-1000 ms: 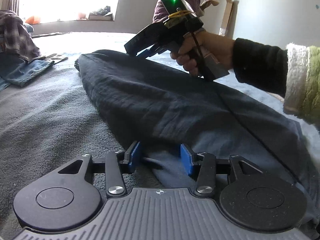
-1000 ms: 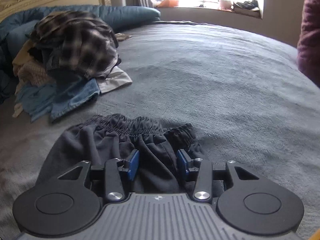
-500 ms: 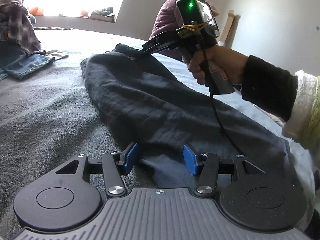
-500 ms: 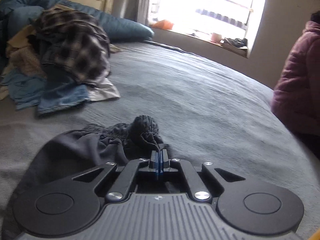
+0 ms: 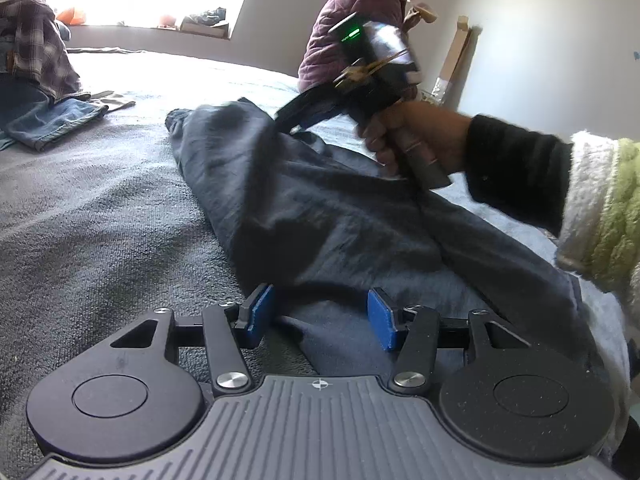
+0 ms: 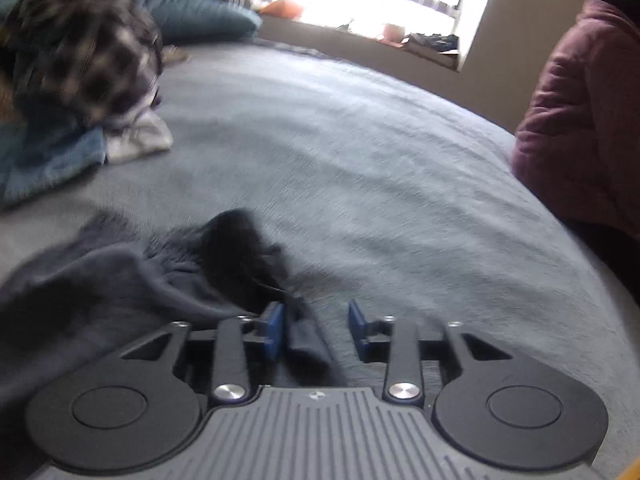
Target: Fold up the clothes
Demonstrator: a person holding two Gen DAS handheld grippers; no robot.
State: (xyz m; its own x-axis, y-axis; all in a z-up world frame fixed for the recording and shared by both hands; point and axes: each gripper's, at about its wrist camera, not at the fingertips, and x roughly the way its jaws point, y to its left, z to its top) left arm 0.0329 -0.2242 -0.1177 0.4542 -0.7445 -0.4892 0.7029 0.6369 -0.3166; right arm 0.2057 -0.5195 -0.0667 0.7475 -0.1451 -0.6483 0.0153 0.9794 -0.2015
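**Both tongs apart over the trousers**

The dark trousers [image 5: 320,216] lie stretched across the grey bed [image 5: 80,208]. The left tongs [image 5: 320,316] stand apart, straddling the near end of the cloth. The right tongs [image 6: 316,328] are also apart, a fold of the bunched waistband [image 6: 240,248] lying against the left pad. A clothes pile [image 6: 80,68] sits well apart.

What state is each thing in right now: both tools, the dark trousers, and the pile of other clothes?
Left tool: open, low over the trousers' near end.
Right tool: open, cloth between the pads.
Dark trousers: stretched along the bed, waistband bunched, unfolded.
Clothes pile: heaped, unfolded.
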